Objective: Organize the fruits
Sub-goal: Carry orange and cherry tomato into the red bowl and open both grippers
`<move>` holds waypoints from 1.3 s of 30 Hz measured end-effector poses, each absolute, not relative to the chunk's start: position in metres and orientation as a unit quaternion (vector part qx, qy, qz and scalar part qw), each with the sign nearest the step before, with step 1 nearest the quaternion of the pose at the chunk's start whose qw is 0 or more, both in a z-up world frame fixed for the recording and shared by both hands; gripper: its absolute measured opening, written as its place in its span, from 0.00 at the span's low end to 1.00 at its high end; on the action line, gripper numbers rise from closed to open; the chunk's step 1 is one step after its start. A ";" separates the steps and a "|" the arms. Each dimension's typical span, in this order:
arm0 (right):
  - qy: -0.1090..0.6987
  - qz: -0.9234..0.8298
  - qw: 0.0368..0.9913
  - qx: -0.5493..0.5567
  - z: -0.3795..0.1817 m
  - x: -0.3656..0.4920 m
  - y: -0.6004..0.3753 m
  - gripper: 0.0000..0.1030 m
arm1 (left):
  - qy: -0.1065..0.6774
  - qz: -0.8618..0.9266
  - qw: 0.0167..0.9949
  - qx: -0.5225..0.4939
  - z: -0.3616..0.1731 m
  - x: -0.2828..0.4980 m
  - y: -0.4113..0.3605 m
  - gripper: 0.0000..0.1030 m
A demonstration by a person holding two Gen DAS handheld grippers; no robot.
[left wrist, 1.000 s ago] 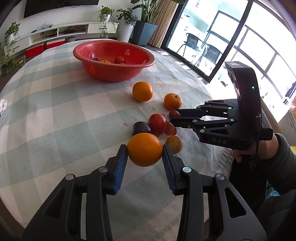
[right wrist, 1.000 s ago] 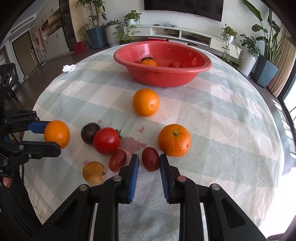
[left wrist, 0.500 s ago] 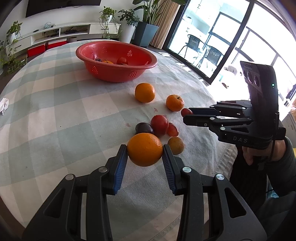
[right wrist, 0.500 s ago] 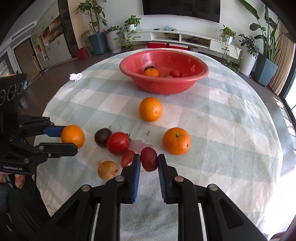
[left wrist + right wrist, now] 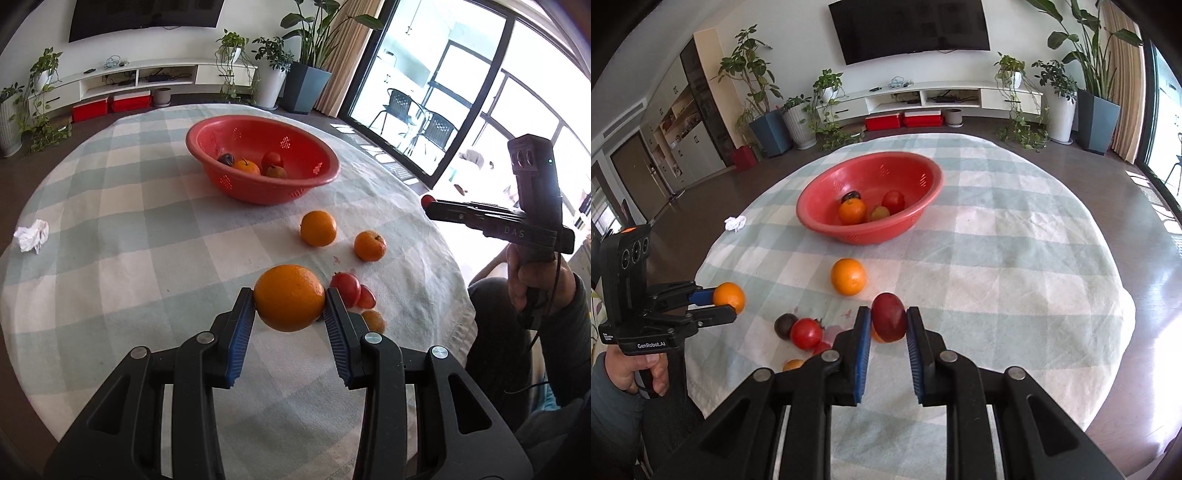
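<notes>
Both hand-held grippers are loaded: the left hand-held gripper [image 5: 289, 314] is clamped on a large round orange [image 5: 289, 297], the right hand-held gripper [image 5: 888, 332] on a small dark-red oval tomato [image 5: 888, 322], each fruit lifted clear of the checked-cloth desk [image 5: 122, 236]. At the far side, the red perforated plastic basin [image 5: 314, 177] already holds four fruits. Left to gather on the near cloth: two loose oranges [image 5: 318, 228], a red tomato [image 5: 806, 333], a dark plum [image 5: 785, 325] and some smaller pieces.
</notes>
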State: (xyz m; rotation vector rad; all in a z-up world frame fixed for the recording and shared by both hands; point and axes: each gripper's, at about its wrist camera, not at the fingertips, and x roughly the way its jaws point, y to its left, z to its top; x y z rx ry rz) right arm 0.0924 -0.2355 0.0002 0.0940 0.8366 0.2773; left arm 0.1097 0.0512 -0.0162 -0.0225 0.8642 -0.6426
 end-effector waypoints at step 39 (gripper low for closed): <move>0.471 0.194 0.860 -0.042 -0.032 0.327 -0.142 0.21 | 0.436 -0.303 0.837 0.130 -0.038 0.277 -0.069 0.35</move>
